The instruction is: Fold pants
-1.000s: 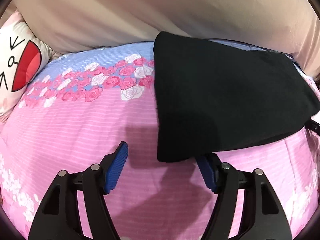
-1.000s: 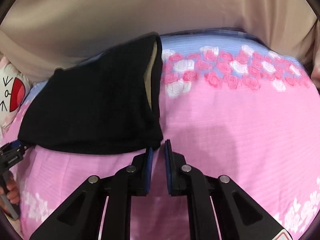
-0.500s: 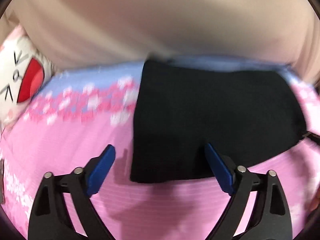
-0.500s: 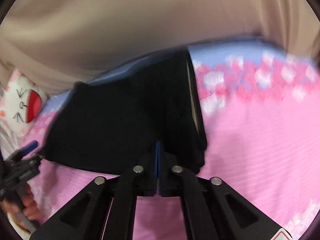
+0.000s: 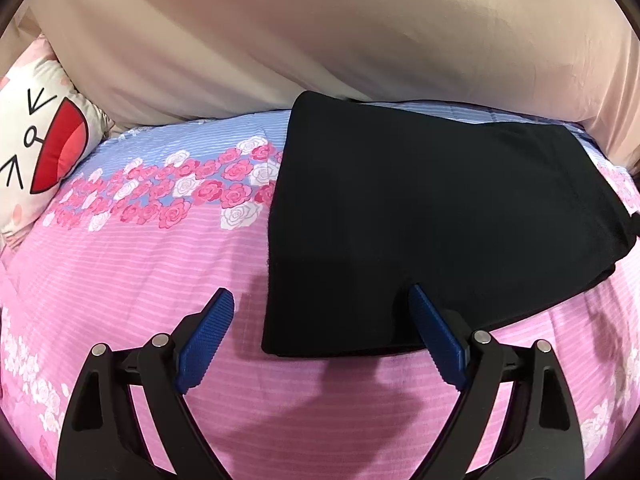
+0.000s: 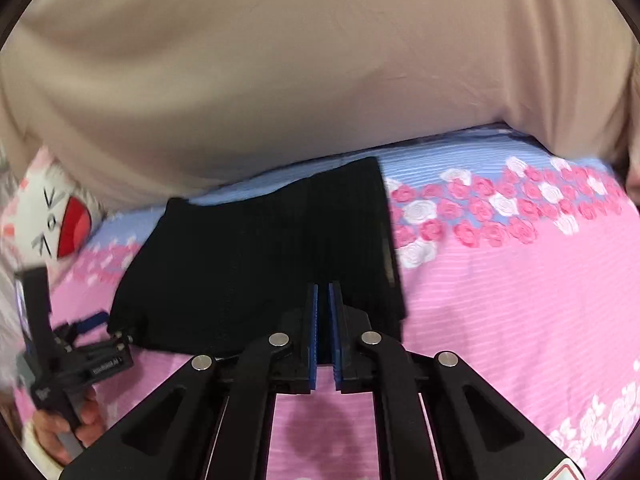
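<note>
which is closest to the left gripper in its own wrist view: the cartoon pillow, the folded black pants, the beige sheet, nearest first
From the left gripper:
1. folded black pants, directly ahead, their near edge between the open fingers.
2. cartoon pillow, far left at the bed's edge.
3. beige sheet, across the back, beyond the pants.

We hold the left tool [image 5: 320, 320] tilted downward, its blue-padded fingers [image 5: 206, 338] spread wide with nothing pressed between them. Our right tool [image 6: 323, 320] also angles down, its jaws, which have just parted slightly, nearly together with only a slim gap and nothing gripped. In the right wrist view, our left hand [image 6: 66, 420] grips the left tool's handle.
</note>
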Available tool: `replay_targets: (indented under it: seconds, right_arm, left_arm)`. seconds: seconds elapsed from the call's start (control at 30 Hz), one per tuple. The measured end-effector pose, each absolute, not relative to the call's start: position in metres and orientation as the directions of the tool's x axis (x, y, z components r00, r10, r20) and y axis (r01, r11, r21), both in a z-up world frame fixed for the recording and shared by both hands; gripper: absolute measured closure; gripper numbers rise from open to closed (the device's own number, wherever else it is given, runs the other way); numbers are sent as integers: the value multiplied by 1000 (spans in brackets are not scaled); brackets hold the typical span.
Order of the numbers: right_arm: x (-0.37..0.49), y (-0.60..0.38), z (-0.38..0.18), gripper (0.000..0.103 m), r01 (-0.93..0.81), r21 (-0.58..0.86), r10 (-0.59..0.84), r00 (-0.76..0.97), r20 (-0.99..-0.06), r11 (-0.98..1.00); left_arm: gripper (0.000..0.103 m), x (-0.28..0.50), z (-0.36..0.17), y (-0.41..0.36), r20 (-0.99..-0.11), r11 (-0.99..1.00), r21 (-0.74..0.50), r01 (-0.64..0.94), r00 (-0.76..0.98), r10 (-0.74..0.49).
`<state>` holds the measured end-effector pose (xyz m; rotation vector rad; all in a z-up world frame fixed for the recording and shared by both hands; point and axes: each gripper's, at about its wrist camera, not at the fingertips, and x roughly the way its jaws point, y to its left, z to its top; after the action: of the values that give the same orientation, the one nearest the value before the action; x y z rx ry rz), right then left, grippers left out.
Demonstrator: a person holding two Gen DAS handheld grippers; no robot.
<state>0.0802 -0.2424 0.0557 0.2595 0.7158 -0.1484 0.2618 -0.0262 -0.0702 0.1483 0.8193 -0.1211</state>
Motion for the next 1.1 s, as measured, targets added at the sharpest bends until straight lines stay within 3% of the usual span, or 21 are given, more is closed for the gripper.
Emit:
replay_targets:
  seconds: [0.1, 0.3, 0.43, 0.53, 0.7, 0.77, 0.9, 1.1]
  right_arm:
    - [97, -247, 29, 102, 247, 166, -50, 682, -730, 955]
    - [81, -249, 40, 98, 235, 194, -39, 725, -688, 952]
    - [73, -235, 47, 97, 258, 129, -113, 745, -657, 957]
    - [69, -236, 50, 92, 270, 123, -141, 779, -611, 955]
    - [27, -220, 53, 66, 310, 67, -230, 819, -526, 949]
    - [21, -213, 50, 55, 305, 39, -241, 819, -520, 952]
    - [13, -200, 52, 42, 290, -3, -254, 833, -492, 957]
    - [14, -196, 51, 39, 295, -17, -264, 827, -497, 955]
  left_arm:
    - [16, 259, -69, -26, -728, 981, 95, 167, 684, -46]
    - [17, 240, -64, -27, -702, 977, 124, 171, 712, -36]
    - [11, 210, -53, -32, -654, 972, 168, 163, 757, -14]
    - [5, 178, -36, -31, -582, 978, 144, 149, 813, -38]
    - [5, 131, -36, -13, -559, 990, 26, 139, 823, -100]
    - [5, 126, -41, -13, -581, 991, 40, 129, 810, -82]
    - [5, 120, -39, -20, -524, 987, 127, 100, 852, -19]
    - [5, 123, -44, -20, -548, 985, 111, 130, 835, -49]
